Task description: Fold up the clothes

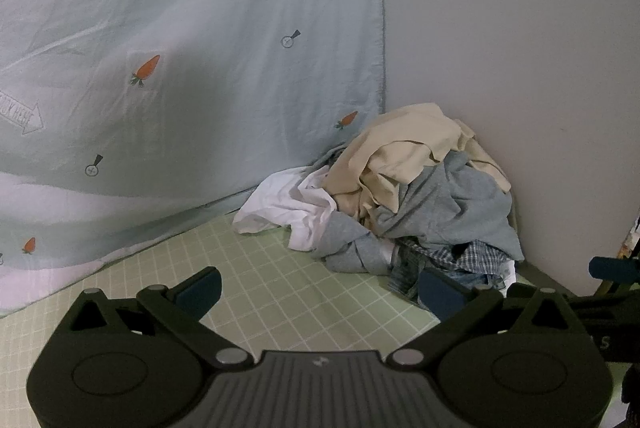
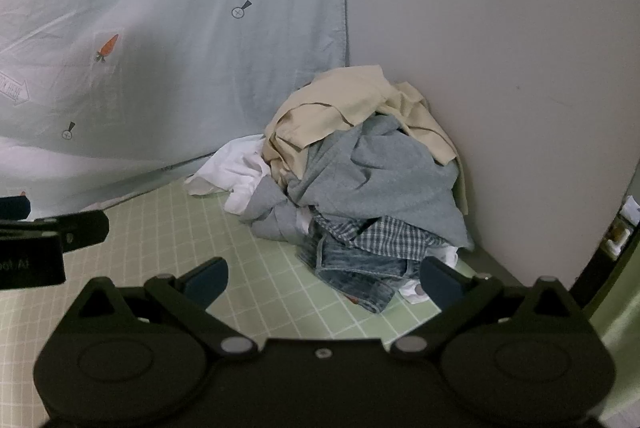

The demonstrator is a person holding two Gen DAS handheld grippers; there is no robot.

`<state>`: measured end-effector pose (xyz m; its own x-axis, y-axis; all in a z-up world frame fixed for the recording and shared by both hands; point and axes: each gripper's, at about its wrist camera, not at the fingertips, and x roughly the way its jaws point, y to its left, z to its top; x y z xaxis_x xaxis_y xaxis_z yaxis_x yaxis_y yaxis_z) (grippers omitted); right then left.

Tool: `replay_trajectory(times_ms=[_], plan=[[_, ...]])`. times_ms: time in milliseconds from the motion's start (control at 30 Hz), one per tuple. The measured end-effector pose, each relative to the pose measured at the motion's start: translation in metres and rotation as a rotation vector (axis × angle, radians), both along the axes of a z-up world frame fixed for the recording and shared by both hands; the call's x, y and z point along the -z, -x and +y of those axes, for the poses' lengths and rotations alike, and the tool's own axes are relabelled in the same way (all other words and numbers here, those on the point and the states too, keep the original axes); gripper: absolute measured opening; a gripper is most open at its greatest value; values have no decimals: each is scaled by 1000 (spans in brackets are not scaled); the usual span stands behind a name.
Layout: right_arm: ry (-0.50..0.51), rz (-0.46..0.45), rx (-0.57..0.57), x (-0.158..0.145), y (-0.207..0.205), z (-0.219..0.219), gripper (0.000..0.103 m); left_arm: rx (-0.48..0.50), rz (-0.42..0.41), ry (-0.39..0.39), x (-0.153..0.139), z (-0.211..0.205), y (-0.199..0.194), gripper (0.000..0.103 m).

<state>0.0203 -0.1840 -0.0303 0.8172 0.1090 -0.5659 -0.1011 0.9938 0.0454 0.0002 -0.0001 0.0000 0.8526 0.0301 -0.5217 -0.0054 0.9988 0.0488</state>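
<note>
Carrots, arrows and little magnifying glasses run across the pale blue printed sheet (image 1: 192, 39) hanging at the far left, and its bottom edge meets the green grid-patterned surface (image 1: 280, 292) that everything sits on. Over that green grid hovers the left gripper (image 1: 320, 292), jaws spread as wide as they go, nothing between its blue-padded fingers (image 1: 202, 294), tilted down toward the laundry.

Moving right, here is the clothes pile (image 1: 416, 199), heaped in the corner where the sheet ends and the plain grey wall (image 1: 520, 47) begins. It sits loose on the surface, with no basket or bin around it in either view. A white garment (image 1: 288, 207) spills out on the pile's left side, touching the grid. A beige garment (image 1: 404, 147) is draped over the top. Under it, a grey sweatshirt (image 1: 452, 203) slumps down the front and right. At the bottom, a blue checked shirt (image 2: 384, 234) peeks out, and in the right wrist view crumpled denim jeans (image 2: 356, 268) lie lowest, nearest the camera.

Further right, the right gripper (image 2: 324, 280) hangs just in front of that denim, jaws fully apart, empty, fingers (image 2: 208, 282) straddling the near edge of the pile without touching it. The left tool's side shows at that view's left edge. Both grippers are beside each other, and the pile is untouched and unfolded.
</note>
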Motion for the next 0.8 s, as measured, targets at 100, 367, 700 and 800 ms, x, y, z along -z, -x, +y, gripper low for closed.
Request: replay_trajectory(times_ms=[100,367,700,800], plan=[[1,-2,4,-1,1,0,103,-1,15,28,0,0,-1,103],[1,1,15,-5,6,-1,103,14,14,23,1,4,-1,103],[5,6,18,-4,8,0,103,2,16,22,5,-3,3,103],[7,4,18,-3,8,1,103,1,16,23,6,-3,3,103]])
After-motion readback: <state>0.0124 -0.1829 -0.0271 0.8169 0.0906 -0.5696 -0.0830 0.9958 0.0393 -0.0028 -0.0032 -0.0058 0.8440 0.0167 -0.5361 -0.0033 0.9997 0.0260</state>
